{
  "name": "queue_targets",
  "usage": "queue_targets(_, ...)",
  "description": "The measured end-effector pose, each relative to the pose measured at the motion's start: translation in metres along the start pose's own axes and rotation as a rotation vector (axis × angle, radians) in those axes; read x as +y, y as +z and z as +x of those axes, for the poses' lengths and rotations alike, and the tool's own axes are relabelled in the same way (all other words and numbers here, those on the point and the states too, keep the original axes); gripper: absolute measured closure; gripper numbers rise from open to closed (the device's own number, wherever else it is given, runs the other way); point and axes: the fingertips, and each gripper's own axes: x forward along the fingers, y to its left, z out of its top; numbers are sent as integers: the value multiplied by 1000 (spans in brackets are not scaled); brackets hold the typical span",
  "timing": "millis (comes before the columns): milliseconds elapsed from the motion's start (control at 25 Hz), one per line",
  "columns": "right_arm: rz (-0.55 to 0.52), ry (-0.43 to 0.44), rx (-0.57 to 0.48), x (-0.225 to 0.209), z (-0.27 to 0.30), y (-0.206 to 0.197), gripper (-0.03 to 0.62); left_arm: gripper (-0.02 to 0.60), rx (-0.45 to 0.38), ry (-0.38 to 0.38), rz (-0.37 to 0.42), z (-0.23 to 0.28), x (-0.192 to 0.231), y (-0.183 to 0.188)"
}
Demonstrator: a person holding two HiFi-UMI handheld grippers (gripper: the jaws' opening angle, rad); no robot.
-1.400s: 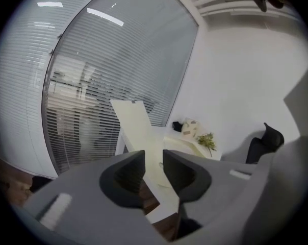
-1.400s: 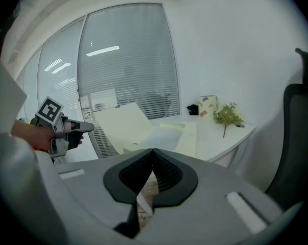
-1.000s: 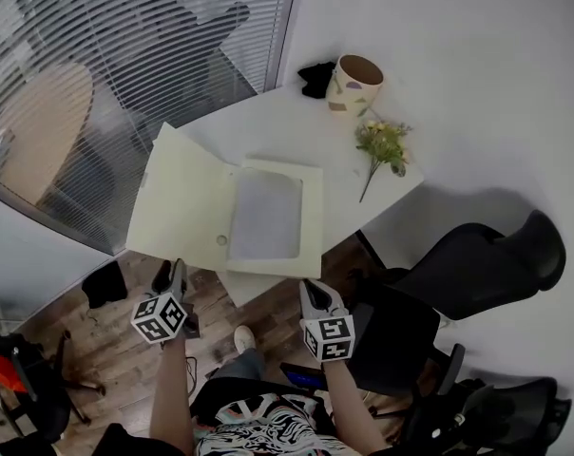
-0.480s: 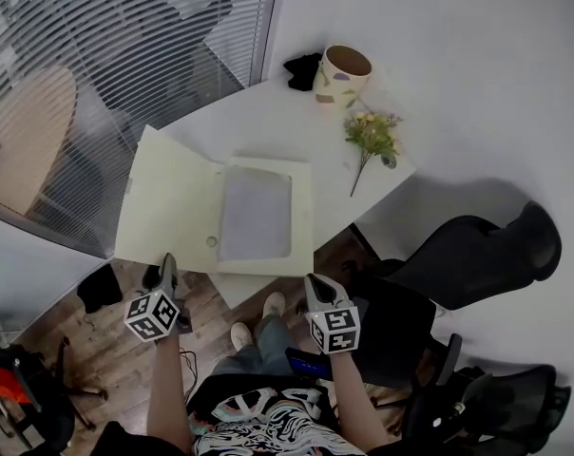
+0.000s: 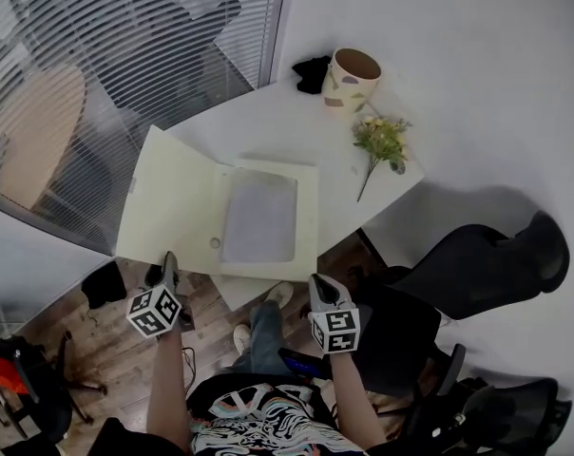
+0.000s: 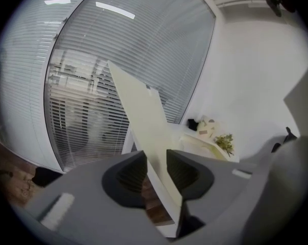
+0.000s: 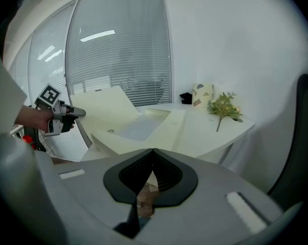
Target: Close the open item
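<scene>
A pale yellow folder (image 5: 306, 226) lies open on the white table (image 5: 268, 126), with a grey sheet (image 5: 260, 218) in its right half. Its left flap (image 5: 168, 202) overhangs the table's left edge and stands raised and tilted in the left gripper view (image 6: 144, 116). My left gripper (image 5: 169, 262) is shut on the flap's near edge, which runs between the jaws (image 6: 156, 170). The right gripper (image 5: 317, 283) hovers off the table's near edge, shut with nothing in it (image 7: 153, 160), pointing at the folder (image 7: 144, 126).
A cream flower pot (image 5: 352, 79), a black object (image 5: 313, 72) and a sprig of flowers (image 5: 382, 141) sit at the table's far right. Glass with blinds (image 5: 97, 65) stands to the left. Black chairs (image 5: 468, 264) are at the right.
The head view has shifted slightly. Both grippers keep about the same places, the left still at the flap's near edge.
</scene>
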Motion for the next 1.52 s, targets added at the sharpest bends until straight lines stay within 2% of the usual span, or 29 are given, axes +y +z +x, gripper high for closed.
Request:
queue_targets(240, 21, -2, 7, -8, 1, -12, 594, 451, -17, 19, -10, -1, 7, 7)
queue_targets(440, 42, 9, -5, -5, 4, -12, 594, 476, -24, 12, 27, 0, 6, 14)
queue_targets(1040, 49, 14, -18, 2, 5, -17, 594, 518, -59, -89, 29, -3, -10, 19)
queue_targets(1520, 64, 8, -19, 1, 6, -17, 594, 521, -60, -112, 36, 0, -19, 23)
